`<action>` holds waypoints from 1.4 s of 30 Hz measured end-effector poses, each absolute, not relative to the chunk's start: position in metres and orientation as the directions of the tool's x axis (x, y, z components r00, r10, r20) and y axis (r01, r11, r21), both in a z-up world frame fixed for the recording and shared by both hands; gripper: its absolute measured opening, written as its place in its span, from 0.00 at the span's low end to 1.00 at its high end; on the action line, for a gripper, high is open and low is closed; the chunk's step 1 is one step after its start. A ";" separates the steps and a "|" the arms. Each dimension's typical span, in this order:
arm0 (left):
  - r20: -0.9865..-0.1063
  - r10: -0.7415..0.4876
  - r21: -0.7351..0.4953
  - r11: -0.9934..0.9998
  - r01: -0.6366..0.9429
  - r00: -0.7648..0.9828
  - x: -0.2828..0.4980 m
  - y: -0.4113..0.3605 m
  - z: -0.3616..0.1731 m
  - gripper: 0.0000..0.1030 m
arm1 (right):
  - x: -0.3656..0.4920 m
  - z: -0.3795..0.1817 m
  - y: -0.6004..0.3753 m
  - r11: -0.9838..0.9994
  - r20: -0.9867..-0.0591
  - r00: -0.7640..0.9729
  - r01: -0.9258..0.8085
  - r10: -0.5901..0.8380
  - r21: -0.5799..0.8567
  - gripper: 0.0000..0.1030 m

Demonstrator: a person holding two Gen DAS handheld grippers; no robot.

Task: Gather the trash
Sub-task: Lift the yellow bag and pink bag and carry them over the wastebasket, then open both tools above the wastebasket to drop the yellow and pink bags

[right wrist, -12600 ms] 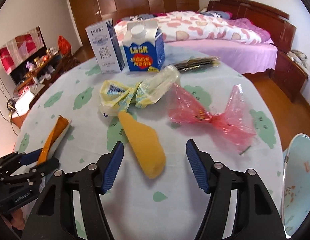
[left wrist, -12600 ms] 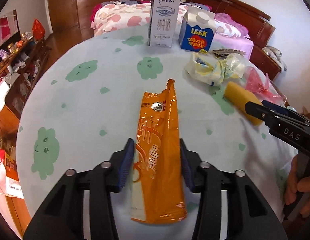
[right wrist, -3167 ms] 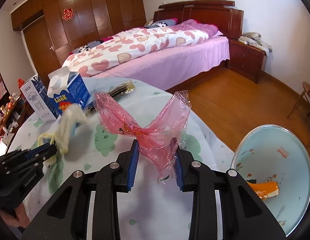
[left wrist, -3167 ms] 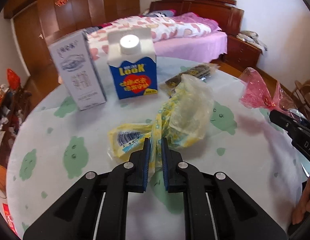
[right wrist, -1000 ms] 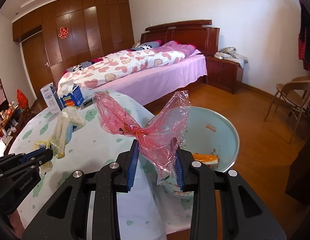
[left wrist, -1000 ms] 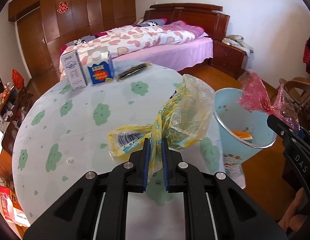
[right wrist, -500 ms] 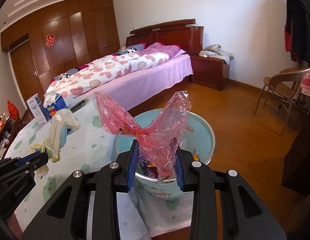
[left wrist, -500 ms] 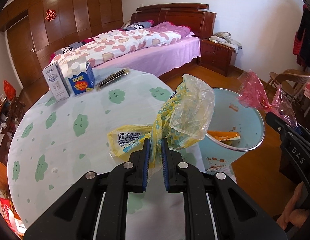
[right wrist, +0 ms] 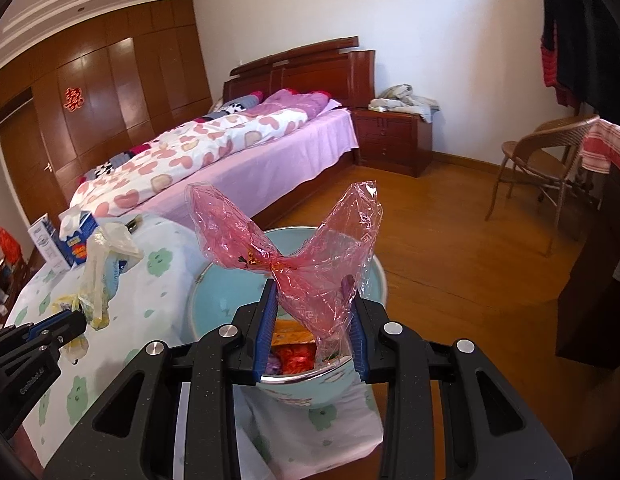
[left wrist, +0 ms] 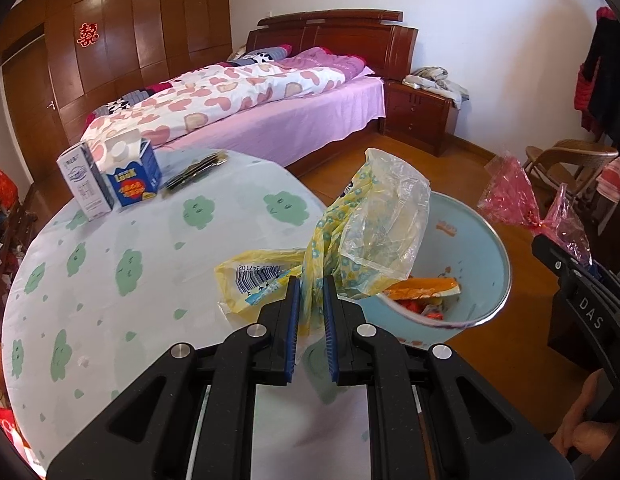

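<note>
bin's near rim tucked behind the right gripper's fingers, stuff inside mostly covered by the pink wrapper, small print on the two cartons too tiny to read, person's hand cut off at the frame edge

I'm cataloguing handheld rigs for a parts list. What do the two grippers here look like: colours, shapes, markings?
Both are black plastic two-finger tools with blue ribbed pads and round silver bolts at the linkage joints. The left gripper carries white lettering on its side, too blurred to read. The right gripper has a speckled black finish and "DAS" printed in white. No cables or sleeves show.
</note>
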State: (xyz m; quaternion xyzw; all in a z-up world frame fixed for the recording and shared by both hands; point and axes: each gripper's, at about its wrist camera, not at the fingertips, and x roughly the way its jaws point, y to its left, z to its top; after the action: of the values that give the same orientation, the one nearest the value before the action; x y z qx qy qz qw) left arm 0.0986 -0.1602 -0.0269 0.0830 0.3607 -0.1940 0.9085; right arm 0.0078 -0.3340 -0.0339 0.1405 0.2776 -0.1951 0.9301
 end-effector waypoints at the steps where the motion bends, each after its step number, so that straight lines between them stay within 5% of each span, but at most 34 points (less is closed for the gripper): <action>1: -0.688 -0.296 0.009 0.910 0.415 0.663 0.098 -0.164 -0.027 0.11 | 0.008 -0.034 -0.335 0.883 -0.571 0.769 0.444 -0.288 0.153 0.32; 42: -0.784 -0.291 -0.021 0.896 0.444 0.548 0.151 -0.266 -0.073 0.13 | 0.067 -0.076 -0.411 0.839 -0.716 0.638 0.527 -0.282 0.139 0.33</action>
State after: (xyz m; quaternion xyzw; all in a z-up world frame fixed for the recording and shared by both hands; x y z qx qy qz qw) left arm 0.1511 -0.2664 -0.0728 0.0902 0.4264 -0.2099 0.8752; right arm 0.0669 -0.4113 -0.0763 0.1703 0.3592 -0.2275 0.8889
